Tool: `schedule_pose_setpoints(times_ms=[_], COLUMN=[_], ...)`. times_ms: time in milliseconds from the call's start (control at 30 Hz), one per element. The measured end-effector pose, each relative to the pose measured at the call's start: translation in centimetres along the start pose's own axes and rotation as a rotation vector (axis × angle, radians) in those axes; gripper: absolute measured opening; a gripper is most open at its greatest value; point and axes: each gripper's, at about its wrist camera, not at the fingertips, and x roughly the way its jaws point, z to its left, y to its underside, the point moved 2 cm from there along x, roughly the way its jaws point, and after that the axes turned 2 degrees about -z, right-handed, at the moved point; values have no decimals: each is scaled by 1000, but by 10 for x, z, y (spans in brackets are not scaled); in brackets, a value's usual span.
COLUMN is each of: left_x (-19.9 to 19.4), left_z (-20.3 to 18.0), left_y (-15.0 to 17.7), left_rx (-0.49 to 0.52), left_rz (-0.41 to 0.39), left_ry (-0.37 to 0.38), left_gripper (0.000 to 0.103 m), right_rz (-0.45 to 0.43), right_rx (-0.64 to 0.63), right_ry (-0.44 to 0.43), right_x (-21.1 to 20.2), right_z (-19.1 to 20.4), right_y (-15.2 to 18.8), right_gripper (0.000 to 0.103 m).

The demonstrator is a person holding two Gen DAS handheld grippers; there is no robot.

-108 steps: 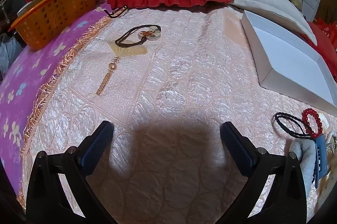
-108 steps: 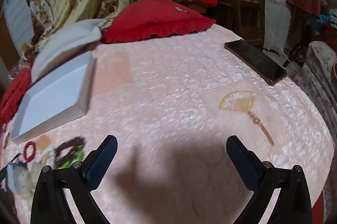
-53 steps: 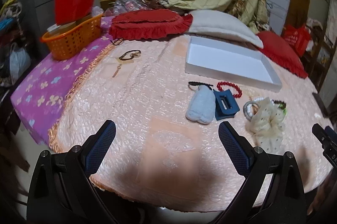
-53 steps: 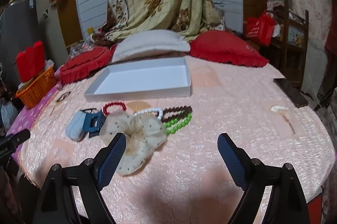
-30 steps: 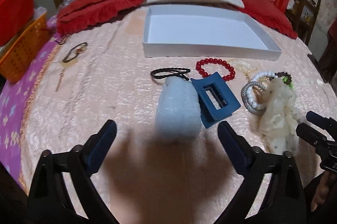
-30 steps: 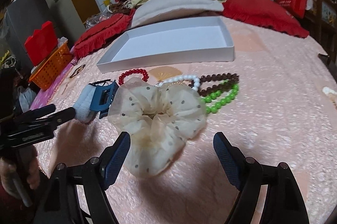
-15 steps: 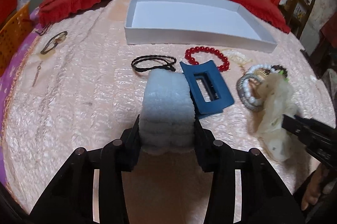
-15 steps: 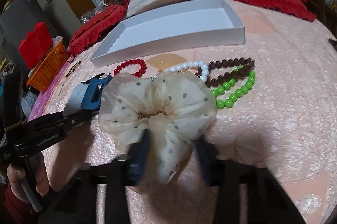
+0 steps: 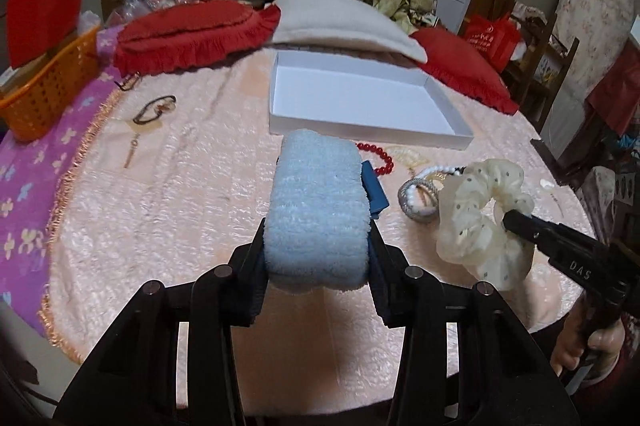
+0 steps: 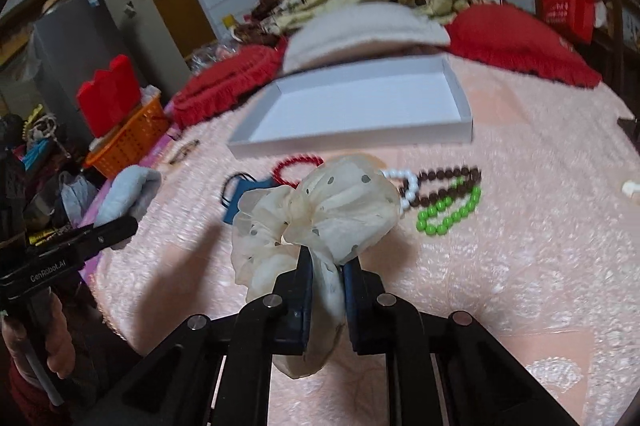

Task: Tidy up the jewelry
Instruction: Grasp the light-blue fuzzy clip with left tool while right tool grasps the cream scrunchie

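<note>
The left tongs (image 9: 316, 258) pinch a fluffy light-blue band (image 9: 318, 209) between their pads, holding it clear of the pink quilted bed cover (image 9: 180, 193). The right tongs (image 10: 324, 286) are pressed onto a cream dotted scrunchie (image 10: 320, 209), its frills bunching up ahead of the tips. Beyond both lies the open white box (image 10: 360, 105). Between it and the tongs rest a red bead bracelet (image 10: 296, 163), a blue claw clip (image 10: 240, 199), and white, brown and green bead strands (image 10: 444, 197).
</note>
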Motion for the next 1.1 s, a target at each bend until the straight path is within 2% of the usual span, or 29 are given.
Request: schedule_pose_setpoints(times_ms=[267, 400, 567, 767, 900, 1100], left_x=[-14, -3, 14, 71, 127, 209], left_z=[-2, -4, -15, -20, -12, 2], left_y=[-12, -23, -49, -102, -133, -167], left_rx=[35, 36, 92, 138, 107, 60], left_rz=[-36, -21, -29, -5, 64, 140], left_ry=[-24, -25, -32, -71, -78, -96], left_gripper=[42, 42, 42, 42, 42, 42], right_rz=[-55, -71, -92, -61, -21, 31], right_rx=[-18, 12, 33, 74, 128, 260], right_ry=[-26, -36, -18, 21, 39, 17], right_x=[-25, -20, -5, 42, 84, 147], right_z=[7, -3, -14, -37, -59, -97], right_y=[-30, -53, -85, -130, -154, -185], right_gripper=[13, 13, 13, 13, 13, 13])
